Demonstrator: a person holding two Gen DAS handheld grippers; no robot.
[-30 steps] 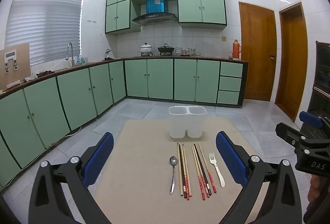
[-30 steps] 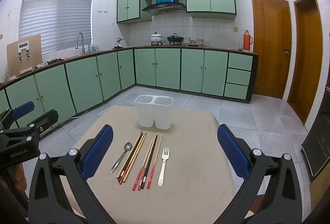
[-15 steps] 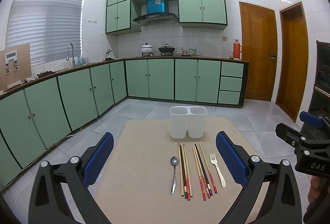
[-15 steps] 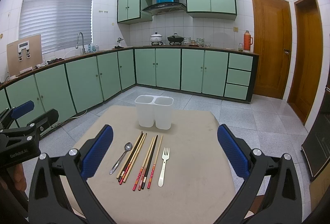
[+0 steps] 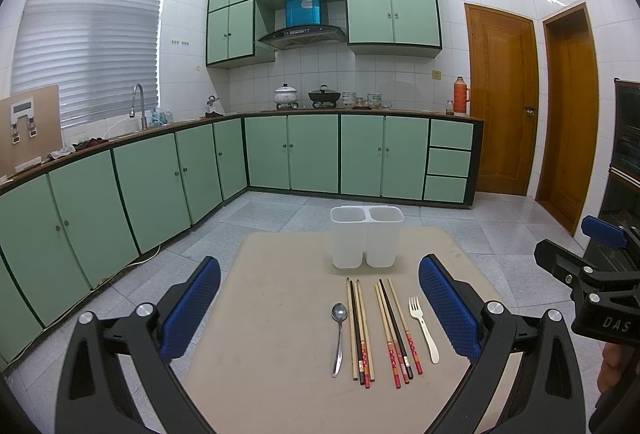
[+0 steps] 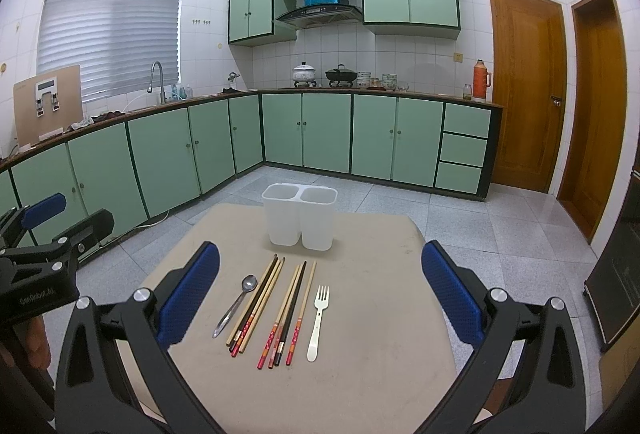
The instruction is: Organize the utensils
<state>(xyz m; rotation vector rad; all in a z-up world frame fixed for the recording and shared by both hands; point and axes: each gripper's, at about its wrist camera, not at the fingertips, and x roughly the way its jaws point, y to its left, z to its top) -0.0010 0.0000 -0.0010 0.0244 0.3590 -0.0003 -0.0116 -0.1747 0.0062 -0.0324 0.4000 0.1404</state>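
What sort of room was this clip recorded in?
Most likely a home kitchen: mint-green base cabinets under a long counter, a black range hood above cooking pots, and a curved metal sink faucet by the window.

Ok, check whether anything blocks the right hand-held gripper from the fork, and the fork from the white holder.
Nothing visible does. The right hand-held gripper hangs open over the table, with the fork lying apart from the chopsticks. Bare table separates it from the white holder, whose compartments look empty.
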